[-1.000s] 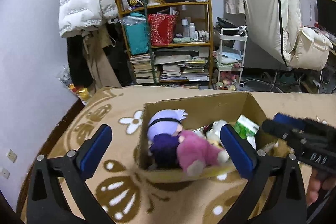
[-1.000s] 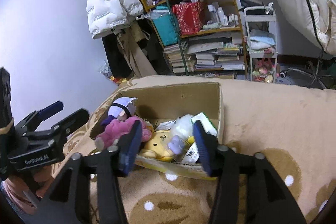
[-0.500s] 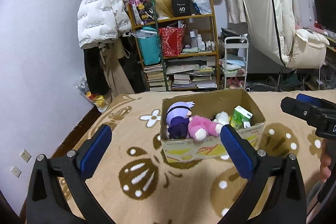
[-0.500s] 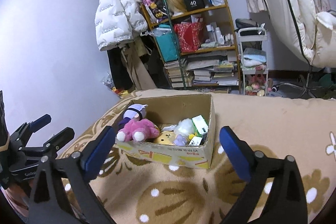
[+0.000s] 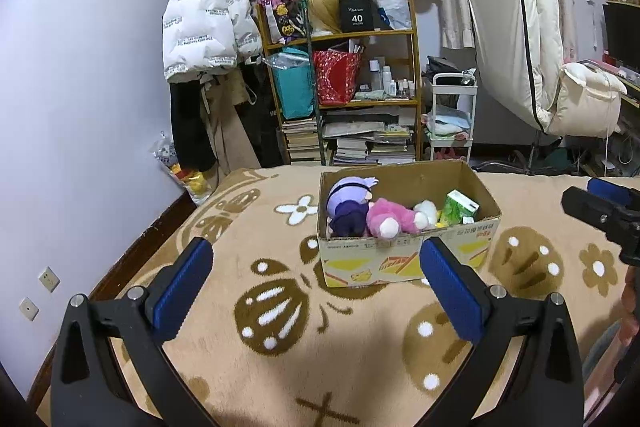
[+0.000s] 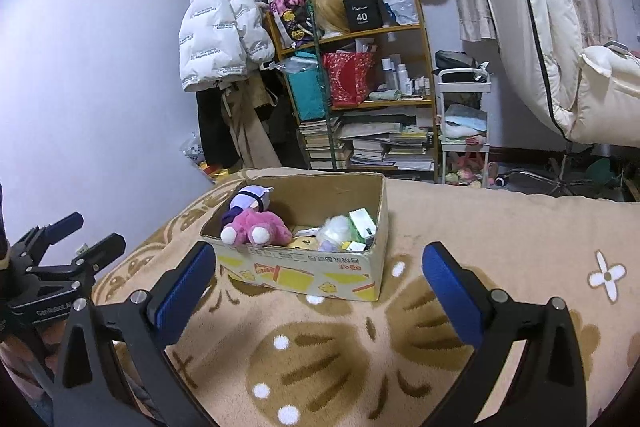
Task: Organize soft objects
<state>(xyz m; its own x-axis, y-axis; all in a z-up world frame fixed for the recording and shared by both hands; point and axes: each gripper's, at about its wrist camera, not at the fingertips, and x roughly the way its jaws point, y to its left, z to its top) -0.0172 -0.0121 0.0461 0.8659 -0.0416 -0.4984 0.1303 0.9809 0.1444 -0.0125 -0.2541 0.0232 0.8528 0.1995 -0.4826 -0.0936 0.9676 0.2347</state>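
Observation:
A cardboard box [image 5: 404,259] [image 6: 304,269] stands on the tan patterned blanket. Inside lie a purple-haired doll [image 5: 348,201] [image 6: 248,197], a pink plush [image 5: 390,217] [image 6: 258,227], a white plush [image 5: 427,211] [image 6: 336,227], a yellow plush [image 6: 304,242] and a green carton [image 5: 458,207] [image 6: 362,223]. My left gripper [image 5: 316,285] is open and empty, held back in front of the box; it also shows at the left of the right wrist view [image 6: 82,239]. My right gripper [image 6: 320,287] is open and empty in front of the box; it shows at the right of the left wrist view [image 5: 596,201].
The blanket [image 5: 280,347] covers a bed whose left edge drops toward the wall. Behind stand a cluttered wooden shelf [image 5: 348,99], a hanging white puffer jacket [image 5: 204,27], a small white cart [image 5: 452,123] and a cream chair [image 5: 540,59].
Both grippers have pulled back and up from the box, so it looks smaller and farther. The right gripper's jaws went from narrow to wide open. The toys stay in the box.

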